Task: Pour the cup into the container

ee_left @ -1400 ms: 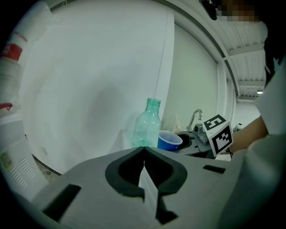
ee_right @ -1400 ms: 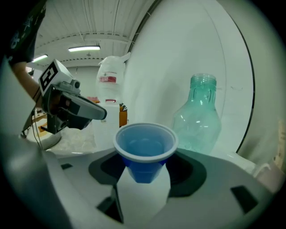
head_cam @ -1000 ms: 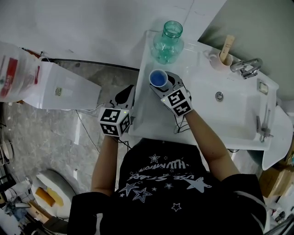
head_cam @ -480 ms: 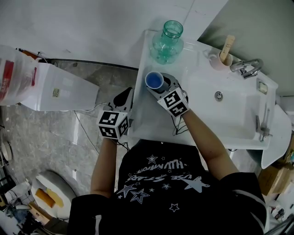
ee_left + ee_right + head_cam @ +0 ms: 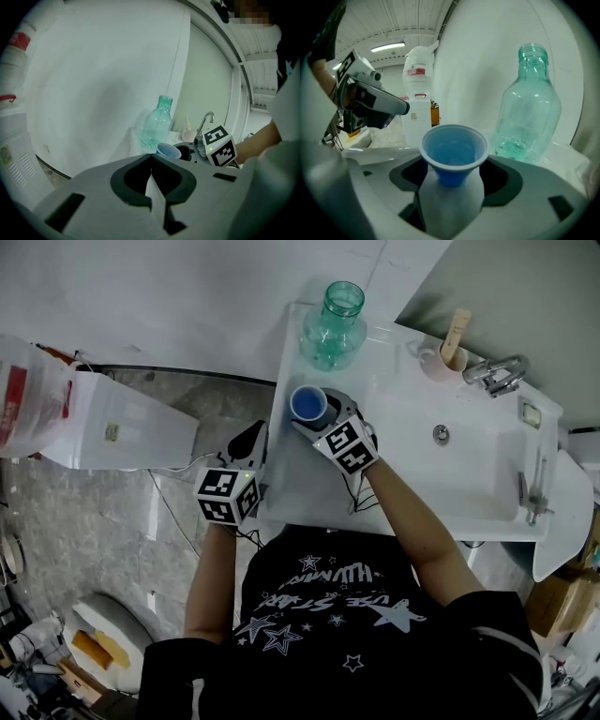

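A blue plastic cup stands upright on the white counter, just in front of a green-tinted glass bottle with an open neck. My right gripper reaches around the cup. In the right gripper view the cup sits between the jaws of the right gripper with a gap on each side; these jaws have just been opening. The bottle rises behind it on the right. My left gripper hangs off the counter's left edge, and in its own view the left gripper is shut on nothing.
A sink basin with a faucet fills the counter's right half. A mug holding a wooden brush stands behind it. A white box-shaped unit and a large plastic jug stand on the floor to the left.
The right gripper and the cup have shifted slightly left along the counter, and its jaws now stand a little wider around the cup. The left gripper has stayed put.
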Demonstrator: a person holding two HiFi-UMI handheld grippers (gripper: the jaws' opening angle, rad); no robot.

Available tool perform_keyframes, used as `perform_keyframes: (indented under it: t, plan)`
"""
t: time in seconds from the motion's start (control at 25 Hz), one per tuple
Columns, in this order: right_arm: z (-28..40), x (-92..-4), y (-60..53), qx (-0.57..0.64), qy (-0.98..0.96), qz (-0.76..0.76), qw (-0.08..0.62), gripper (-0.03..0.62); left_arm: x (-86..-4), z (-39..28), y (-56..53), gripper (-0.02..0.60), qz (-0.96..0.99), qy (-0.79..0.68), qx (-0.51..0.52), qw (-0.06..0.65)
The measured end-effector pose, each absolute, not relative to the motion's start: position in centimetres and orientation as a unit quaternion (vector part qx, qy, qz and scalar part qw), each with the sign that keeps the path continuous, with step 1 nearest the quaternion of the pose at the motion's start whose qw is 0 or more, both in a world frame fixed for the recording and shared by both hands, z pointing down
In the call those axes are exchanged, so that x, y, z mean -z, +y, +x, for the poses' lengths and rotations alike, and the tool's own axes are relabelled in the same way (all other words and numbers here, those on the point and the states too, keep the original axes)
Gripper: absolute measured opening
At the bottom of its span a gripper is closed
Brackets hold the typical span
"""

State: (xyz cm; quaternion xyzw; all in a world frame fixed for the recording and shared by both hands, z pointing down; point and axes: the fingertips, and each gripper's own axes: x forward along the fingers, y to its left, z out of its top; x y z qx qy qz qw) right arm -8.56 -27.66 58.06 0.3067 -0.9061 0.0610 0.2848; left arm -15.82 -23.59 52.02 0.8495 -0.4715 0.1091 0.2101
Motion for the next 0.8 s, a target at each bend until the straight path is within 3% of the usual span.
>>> perform_keyframes:
  t: [0.44,0.8]
  plan:
    - [-4.5,-54.6,-25.4,-0.06,-0.913,0.311,0.259,0.356,-48.5,-14.6,-21.4,0.012,0.835,-0.51,-0.093,0.185]
    - [0.2,-50.6,-22.1,-0.033,-0.921,0.316,0.226,0.253,-46.0,-10.7,-17.6,0.012,0.827,-0.532,-0.078,0.163]
